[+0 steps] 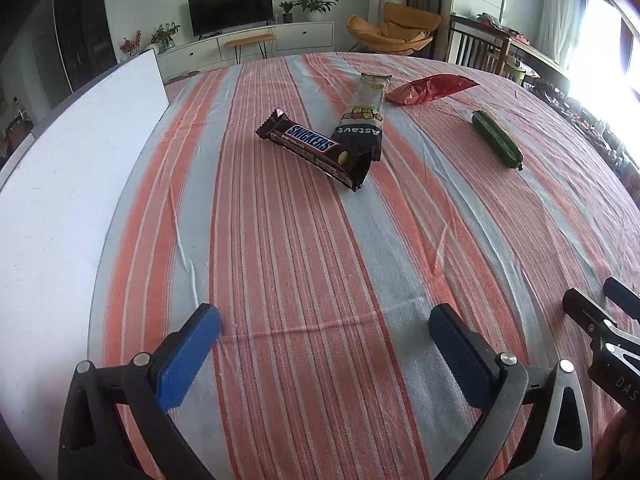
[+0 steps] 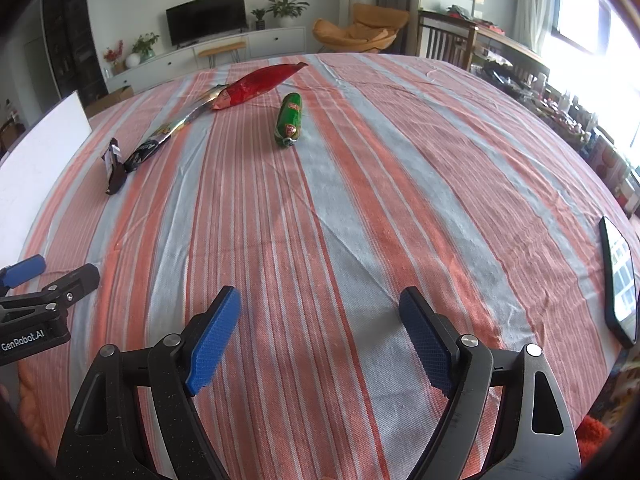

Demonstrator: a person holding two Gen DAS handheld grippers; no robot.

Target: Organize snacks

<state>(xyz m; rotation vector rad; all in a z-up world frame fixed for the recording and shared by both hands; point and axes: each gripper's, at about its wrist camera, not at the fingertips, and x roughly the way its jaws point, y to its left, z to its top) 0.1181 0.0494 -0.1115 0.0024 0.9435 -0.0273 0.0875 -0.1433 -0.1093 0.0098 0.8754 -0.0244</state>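
Striped tablecloth (image 1: 304, 264) bare under both claws. Left claw (image 1: 324, 334), right claw (image 2: 320, 320): jaws wide, empty. Chocolate bar (image 1: 312, 147) well ahead of left claw; approach low, straddle its narrow width.

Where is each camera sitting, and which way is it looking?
Left wrist view: sits on the left gripper, looks forward and down across the striped tablecloth at the Snickers bar; its own open blue fingers show, plus the right gripper.
Right wrist view: sits on the right gripper, faces the same way; open fingers, the left gripper, a phone.
Both share: the green sausage, the red bag, the TV.
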